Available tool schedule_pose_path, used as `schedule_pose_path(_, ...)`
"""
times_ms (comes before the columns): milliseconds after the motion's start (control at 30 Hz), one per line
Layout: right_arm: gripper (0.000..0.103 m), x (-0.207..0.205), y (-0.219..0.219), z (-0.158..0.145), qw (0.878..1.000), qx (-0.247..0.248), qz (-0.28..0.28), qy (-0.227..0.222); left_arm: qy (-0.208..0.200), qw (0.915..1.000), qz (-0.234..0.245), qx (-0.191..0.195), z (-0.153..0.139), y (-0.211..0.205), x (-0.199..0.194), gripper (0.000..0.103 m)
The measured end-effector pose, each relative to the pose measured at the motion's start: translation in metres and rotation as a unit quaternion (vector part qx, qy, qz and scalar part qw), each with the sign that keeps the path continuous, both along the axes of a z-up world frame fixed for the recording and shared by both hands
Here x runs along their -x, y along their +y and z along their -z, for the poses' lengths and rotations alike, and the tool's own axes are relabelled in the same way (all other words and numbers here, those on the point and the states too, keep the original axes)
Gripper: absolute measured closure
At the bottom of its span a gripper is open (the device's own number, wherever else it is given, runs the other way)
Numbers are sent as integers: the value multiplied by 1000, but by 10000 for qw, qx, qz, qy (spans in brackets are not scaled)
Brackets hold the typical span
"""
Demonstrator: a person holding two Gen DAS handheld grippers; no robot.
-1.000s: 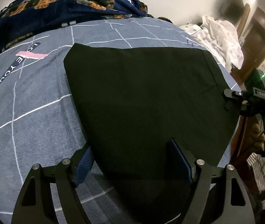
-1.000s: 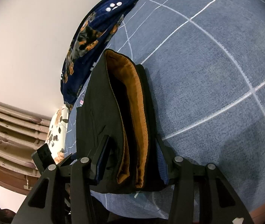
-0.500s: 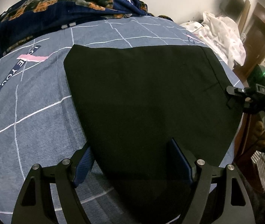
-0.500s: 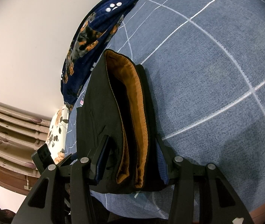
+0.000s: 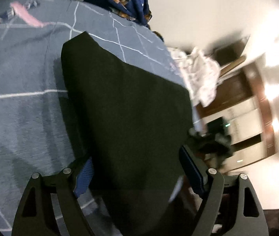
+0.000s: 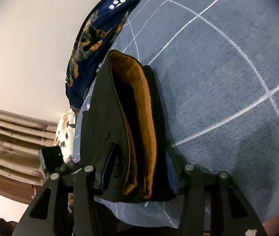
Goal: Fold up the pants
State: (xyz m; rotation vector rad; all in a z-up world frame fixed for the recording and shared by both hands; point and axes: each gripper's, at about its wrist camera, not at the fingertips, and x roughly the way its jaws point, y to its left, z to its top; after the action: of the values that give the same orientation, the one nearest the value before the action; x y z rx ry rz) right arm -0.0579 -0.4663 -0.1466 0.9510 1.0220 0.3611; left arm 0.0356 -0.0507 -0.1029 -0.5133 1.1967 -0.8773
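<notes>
The black pants (image 5: 127, 114) lie folded on a grey-blue bedspread (image 5: 21, 106). In the right wrist view the folded stack (image 6: 100, 122) shows its orange lining (image 6: 145, 118) at the open end. My left gripper (image 5: 139, 175) is open, its blue pads either side of the near edge of the pants. My right gripper (image 6: 137, 169) has its jaws around the thick folded end of the stack; whether the pads press the cloth is unclear. The right gripper also shows blurred in the left wrist view (image 5: 210, 143), at the pants' right edge.
A dark blue patterned blanket (image 6: 98, 33) lies along the wall side of the bed. A white floral cloth (image 5: 198, 76) is heaped at the bed's far right corner. Brown wooden furniture (image 5: 243, 102) stands beyond the bed edge. The bed's near edge (image 6: 276, 216) is at lower right.
The left wrist view has tilted and swung right, now blurred, showing more wall and furniture. The right gripper and the folded stack have barely moved.
</notes>
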Motion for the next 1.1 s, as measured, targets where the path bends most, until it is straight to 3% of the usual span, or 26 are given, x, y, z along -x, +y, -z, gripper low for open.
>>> schedule_pose_path(100, 58, -1, 0, 1, 10000, -53, -13, 23, -36, 9994, 342, -46, 4, -3, -1, 22)
schedule_pose_path(200, 58, -3, 1, 1, 10000, -64, -33, 28, -35, 9970, 684, -371, 9, -10, -3, 23)
schedule_pose_path(267, 58, -4, 1, 1, 10000, -66, -30, 36, -47, 9970, 666, -381, 8, -6, -5, 23)
schedule_pose_path(433, 56, -3, 1, 1, 10000, -75, -37, 23, 522, 9934, 1013, 109, 14, -20, -3, 23)
schedule_pose_path(533, 54, -4, 3, 0, 10000, -40, -59, -15, 300, 9913, 1275, 121, 7, -36, 0, 23)
schedule_pose_path(667, 54, -4, 5, 0, 10000, -37, -74, -33, 278, 9944, 985, 274, 12, -31, -9, 24)
schedule_pose_path(767, 54, -5, 3, 1, 9999, -97, -80, 22, 286, 9961, 828, 119, 16, -27, -13, 42)
schedule_pose_path(867, 49, -10, -1, 3, 9991, -348, -135, 200, 186, 9966, 754, -276, 17, -29, -13, 60)
schedule_pose_path(1000, 36, -24, -2, 4, 9962, -602, -370, 500, 228, 9965, 637, -492, 18, -28, -12, 68)
schedule_pose_path(1067, 35, -31, 0, 4, 9950, -572, -495, 651, 165, 9964, 594, -585, 17, -27, -9, 73)
schedule_pose_path(1100, 42, -32, 1, 3, 9950, -479, -557, 680, 90, 9961, 586, -660, 16, -28, -7, 74)
